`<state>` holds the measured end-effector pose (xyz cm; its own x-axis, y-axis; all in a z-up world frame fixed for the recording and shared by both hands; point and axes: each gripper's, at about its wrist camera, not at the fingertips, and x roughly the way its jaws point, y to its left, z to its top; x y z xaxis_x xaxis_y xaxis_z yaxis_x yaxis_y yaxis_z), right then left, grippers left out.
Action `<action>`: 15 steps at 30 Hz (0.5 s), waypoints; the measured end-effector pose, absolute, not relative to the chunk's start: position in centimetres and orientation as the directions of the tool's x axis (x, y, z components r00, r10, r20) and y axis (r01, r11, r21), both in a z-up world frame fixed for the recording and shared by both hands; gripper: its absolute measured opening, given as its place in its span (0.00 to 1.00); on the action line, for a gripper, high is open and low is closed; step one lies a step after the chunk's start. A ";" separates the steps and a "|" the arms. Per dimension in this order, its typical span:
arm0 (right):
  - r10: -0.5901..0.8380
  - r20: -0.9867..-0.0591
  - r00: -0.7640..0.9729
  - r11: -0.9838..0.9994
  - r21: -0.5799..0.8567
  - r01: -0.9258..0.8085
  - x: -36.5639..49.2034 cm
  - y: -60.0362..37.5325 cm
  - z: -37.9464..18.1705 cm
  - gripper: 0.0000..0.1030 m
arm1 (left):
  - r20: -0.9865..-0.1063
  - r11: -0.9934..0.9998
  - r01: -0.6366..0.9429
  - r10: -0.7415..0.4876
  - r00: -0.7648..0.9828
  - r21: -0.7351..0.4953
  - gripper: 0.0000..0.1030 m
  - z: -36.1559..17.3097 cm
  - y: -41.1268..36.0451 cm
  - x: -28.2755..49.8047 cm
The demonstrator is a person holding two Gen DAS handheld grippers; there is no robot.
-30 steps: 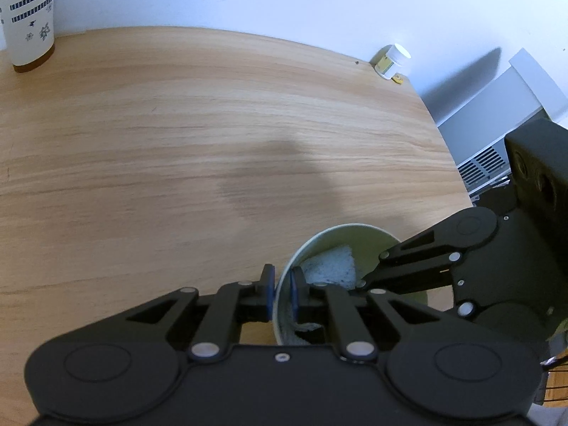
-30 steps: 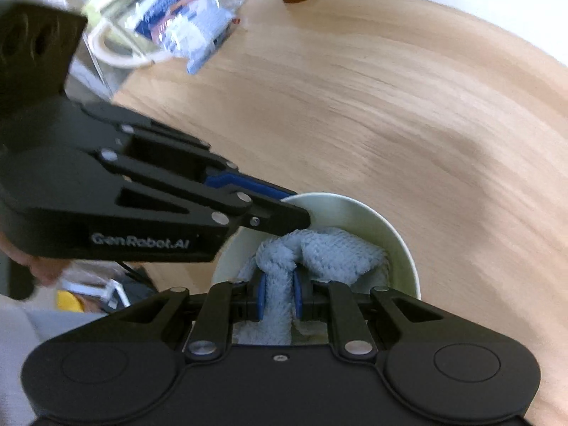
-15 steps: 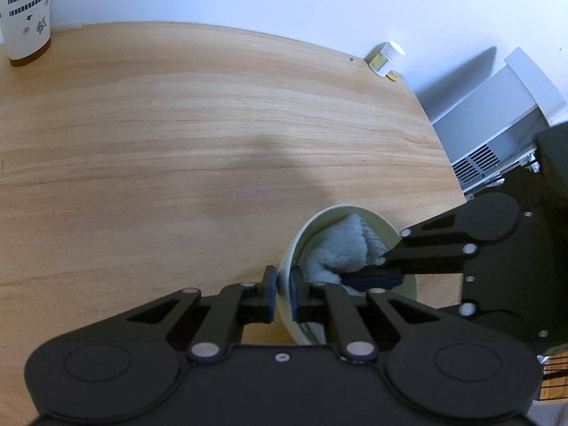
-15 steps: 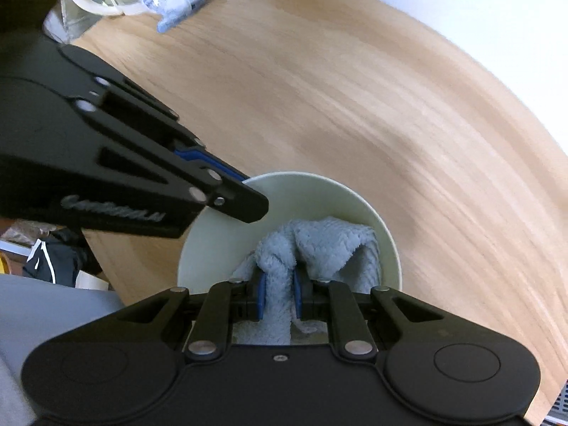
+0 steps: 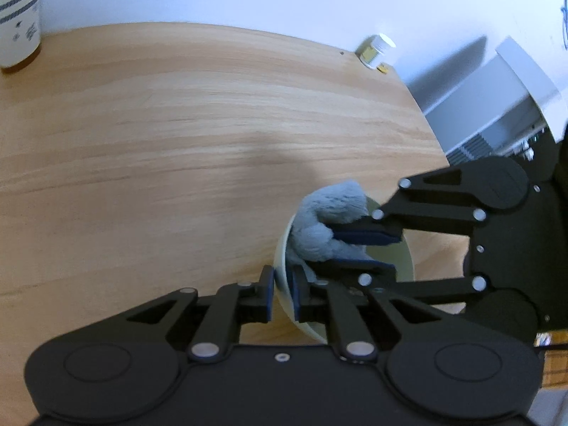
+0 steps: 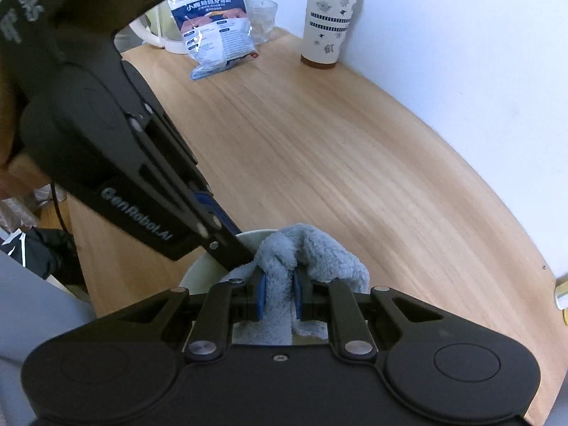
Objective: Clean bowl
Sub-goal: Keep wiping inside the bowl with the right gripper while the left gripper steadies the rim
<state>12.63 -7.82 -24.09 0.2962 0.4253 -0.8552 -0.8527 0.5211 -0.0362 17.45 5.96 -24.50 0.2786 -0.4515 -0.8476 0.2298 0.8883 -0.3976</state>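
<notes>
Cloth (image 6: 312,252) clamped by right gripper (image 6: 278,296) hides most of bowl (image 5: 397,259).

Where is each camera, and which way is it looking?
Left wrist: sits on the left tool, looking forward over the wooden table; its fingers pinch the bowl rim, and the right tool reaches in.
Right wrist: sits on the right tool, looking along its fingers, which squeeze the cloth; the left tool crosses in.
Both show the bowl, cloth, table and patterned cup.
</notes>
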 end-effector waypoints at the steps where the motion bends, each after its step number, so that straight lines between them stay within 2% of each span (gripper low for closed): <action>1: 0.420 -0.859 0.294 0.519 -0.039 -0.854 12.6 -7.7 -24.3 0.17 | -0.847 0.888 0.231 -0.452 0.280 -0.397 0.10 -24.5 6.0 17.4; 15: 0.276 -0.936 0.218 0.475 -0.064 -0.878 12.8 -7.7 -25.9 0.17 | -0.857 0.906 0.232 -0.413 0.306 -0.354 0.09 -24.1 5.2 17.1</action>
